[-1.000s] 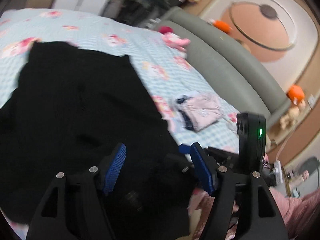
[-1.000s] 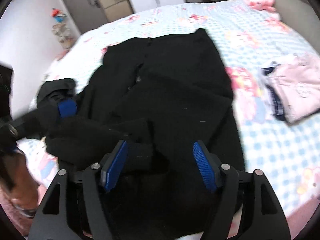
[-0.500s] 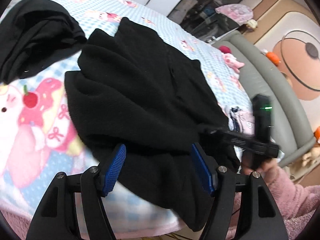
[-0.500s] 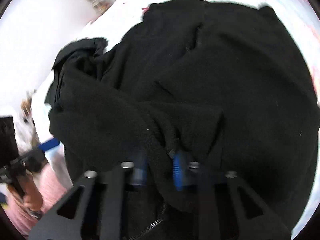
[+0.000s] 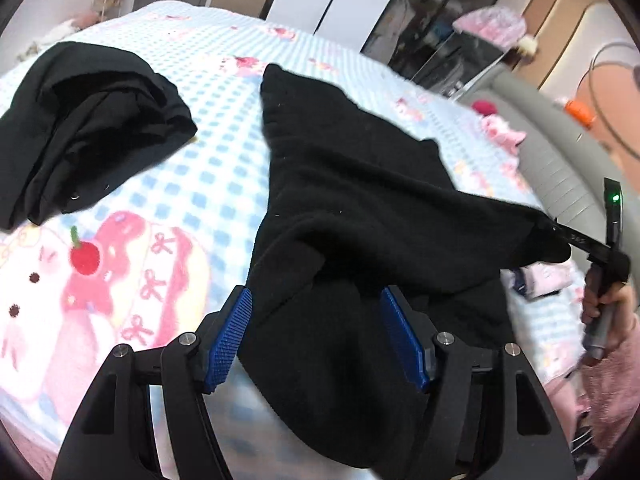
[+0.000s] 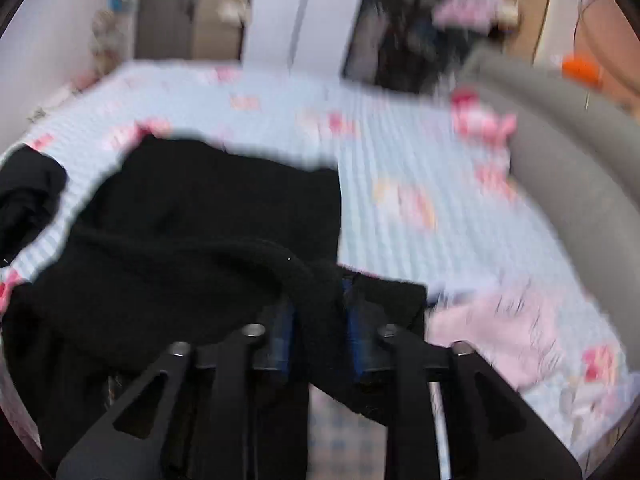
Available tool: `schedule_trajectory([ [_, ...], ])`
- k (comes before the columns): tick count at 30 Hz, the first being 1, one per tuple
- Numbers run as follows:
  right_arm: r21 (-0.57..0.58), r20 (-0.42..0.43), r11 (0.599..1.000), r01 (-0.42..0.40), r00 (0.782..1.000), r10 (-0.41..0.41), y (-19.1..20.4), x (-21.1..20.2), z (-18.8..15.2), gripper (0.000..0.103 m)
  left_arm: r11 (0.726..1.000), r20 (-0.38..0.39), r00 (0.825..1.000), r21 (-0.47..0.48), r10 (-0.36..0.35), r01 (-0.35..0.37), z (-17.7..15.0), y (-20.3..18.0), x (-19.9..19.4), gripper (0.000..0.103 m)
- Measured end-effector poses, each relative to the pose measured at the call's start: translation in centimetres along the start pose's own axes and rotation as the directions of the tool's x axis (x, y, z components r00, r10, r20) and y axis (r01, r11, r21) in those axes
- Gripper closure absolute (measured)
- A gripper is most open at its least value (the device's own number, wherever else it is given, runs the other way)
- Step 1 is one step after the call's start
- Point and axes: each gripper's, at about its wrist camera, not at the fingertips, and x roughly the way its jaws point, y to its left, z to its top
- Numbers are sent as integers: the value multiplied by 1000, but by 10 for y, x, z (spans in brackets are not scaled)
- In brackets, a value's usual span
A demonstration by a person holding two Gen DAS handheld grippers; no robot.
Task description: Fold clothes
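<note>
A black fleece garment (image 5: 360, 208) lies spread on the blue checked bed sheet (image 5: 224, 128). My left gripper (image 5: 316, 300) hangs open just over its near part, blue pads on either side of a fold without pressing it. In the left wrist view my right gripper (image 5: 550, 229) holds one corner lifted and pulled taut to the right. The right wrist view is blurred: a thick roll of the black fleece (image 6: 200, 240) sits pinched between the pads of the right gripper (image 6: 318, 316), whose jaws are opening slightly.
A second black garment (image 5: 88, 120) is heaped at the far left of the bed. Folded pink clothes (image 6: 500, 332) lie to the right, near the grey padded headboard (image 6: 580, 200). A pink plush toy (image 5: 500, 132) rests by it. A hand in a pink sleeve (image 5: 604, 300) grips the right tool.
The right gripper went from open over the fleece to closed on a fold, then lifted it up and to the right. The left gripper sank toward the garment's near edge, still open.
</note>
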Motion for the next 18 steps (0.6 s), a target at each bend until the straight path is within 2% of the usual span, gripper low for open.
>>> schedule_trajectory([
  [2, 94, -63, 989, -112, 991, 118, -8, 13, -14, 57, 998, 8, 998, -19, 66, -65, 0, 8, 2, 34],
  [3, 135, -82, 978, -162, 981, 174, -11, 15, -24, 54, 996, 18, 997, -39, 79, -78, -1, 13, 1, 34],
  [5, 182, -77, 963, -199, 973, 216, -14, 13, -42, 47, 994, 41, 994, -38, 105, -104, -1, 22, -3, 34],
  [8, 223, -91, 955, -193, 972, 218, -14, 17, -76, 34, 988, -13, 991, 84, 134, -133, -3, 18, 15, 37],
  [9, 220, -127, 955, -200, 965, 232, -14, 24, -82, 34, 978, -40, 986, 140, 159, -152, -5, 13, 23, 47],
  [10, 215, -165, 954, -209, 955, 246, -14, 30, -88, 35, 966, -66, 980, 197, 185, -169, -7, 8, 32, 82],
  [11, 201, -187, 958, -205, 952, 243, -13, 36, -90, 39, 952, -82, 973, 239, 215, -190, -9, 5, 37, 83],
  [12, 171, -183, 969, -179, 960, 210, -11, 39, -89, 44, 941, -82, 965, 256, 248, -220, -11, 5, 38, 84],
  [14, 114, -154, 987, -112, 980, 129, -9, 44, -85, 60, 943, -112, 953, 219, 281, -252, -12, 16, 36, 84],
  [16, 120, -91, 993, 1, 996, 10, -20, 44, -67, 63, 950, -124, 953, 187, 275, -249, -10, 21, 29, 78],
  [18, 203, -22, 978, 51, 999, -48, -40, 37, -48, 62, 955, -107, 961, 182, 254, -232, -8, 19, 17, 76],
])
